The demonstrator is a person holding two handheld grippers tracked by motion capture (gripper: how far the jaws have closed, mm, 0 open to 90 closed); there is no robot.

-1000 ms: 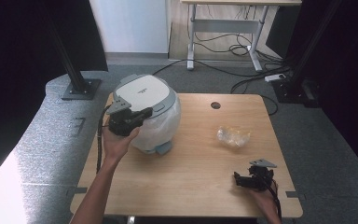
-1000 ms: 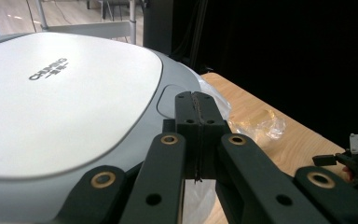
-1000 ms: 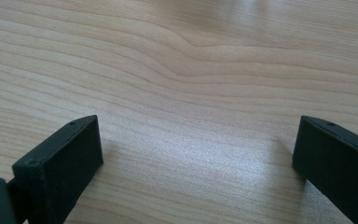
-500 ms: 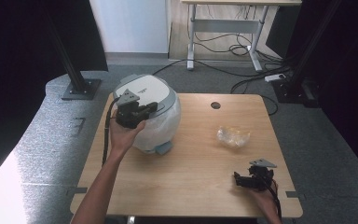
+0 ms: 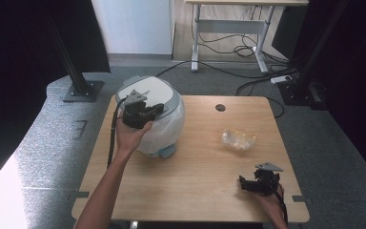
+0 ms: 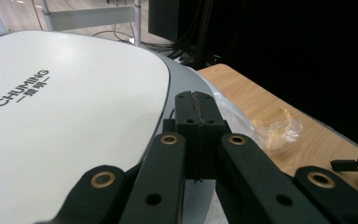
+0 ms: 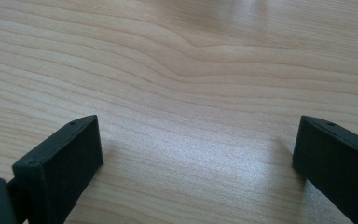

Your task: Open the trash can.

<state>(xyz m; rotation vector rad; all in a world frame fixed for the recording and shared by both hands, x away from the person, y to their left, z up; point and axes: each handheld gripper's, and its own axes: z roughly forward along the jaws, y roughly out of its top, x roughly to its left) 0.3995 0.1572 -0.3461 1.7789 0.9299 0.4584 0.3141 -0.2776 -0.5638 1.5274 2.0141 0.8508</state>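
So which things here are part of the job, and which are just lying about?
In the job, going by the hands:
- rice cooker, left claw shut over its lid
- right claw, open above bare table

Lying about:
- crumpled clear bag, untouched
- desk and cables behind

Bare table (image 5: 195, 176) between cooker (image 5: 164, 121) and bag (image 5: 238, 139)

One rice cooker (image 5: 159, 119), one clear plastic bag (image 5: 238, 139), one table (image 5: 195, 191), two grippers.
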